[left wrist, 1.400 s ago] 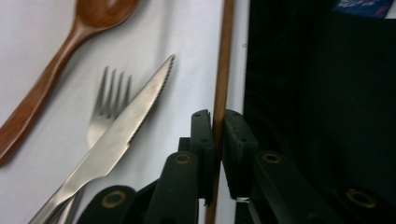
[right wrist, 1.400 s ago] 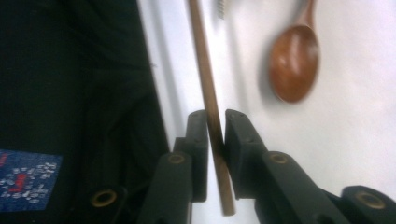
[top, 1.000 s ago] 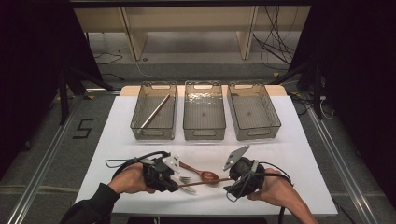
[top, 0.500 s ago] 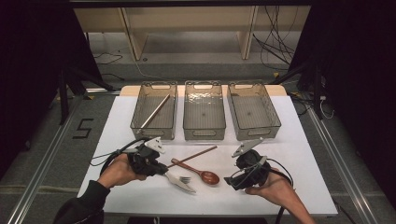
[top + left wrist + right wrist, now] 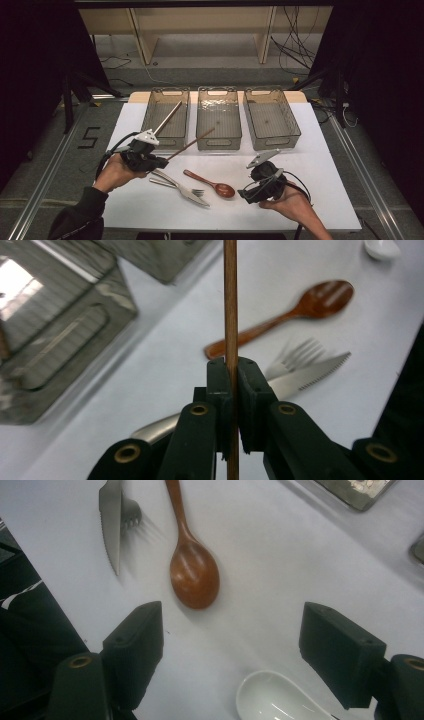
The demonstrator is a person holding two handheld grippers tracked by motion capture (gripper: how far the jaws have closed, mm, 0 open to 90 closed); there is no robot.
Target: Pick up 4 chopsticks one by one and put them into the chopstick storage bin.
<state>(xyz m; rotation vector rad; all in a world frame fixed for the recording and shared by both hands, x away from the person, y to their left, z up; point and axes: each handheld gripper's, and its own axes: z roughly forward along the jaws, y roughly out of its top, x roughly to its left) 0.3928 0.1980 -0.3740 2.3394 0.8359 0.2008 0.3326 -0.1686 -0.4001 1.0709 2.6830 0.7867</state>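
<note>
My left gripper [image 5: 161, 161] [image 5: 231, 375] is shut on a thin wooden chopstick [image 5: 192, 142] [image 5: 230, 300], held above the table with its far tip toward the middle bin [image 5: 218, 142]. A second chopstick [image 5: 169, 118] leans in the left bin [image 5: 150, 120]. On the white table lie a brown wooden spoon [image 5: 210, 183] [image 5: 192, 572], a steel knife [image 5: 186, 192] [image 5: 111, 525] and a fork [image 5: 196, 191] [image 5: 295, 352]. My right gripper [image 5: 248, 194] [image 5: 232, 630] stands open just right of the wooden spoon's bowl. A white ceramic spoon [image 5: 275, 700] lies under it.
Three clear plastic bins stand in a row at the back of the table; the right bin [image 5: 275, 141] looks bare inside. The table's front edge [image 5: 230, 226] runs close below the right hand. Dark floor and rails surround the table.
The left gripper has pulled away to the left and lifted the chopstick off the table. The right gripper has drawn back to the right, away from the wooden spoon.
</note>
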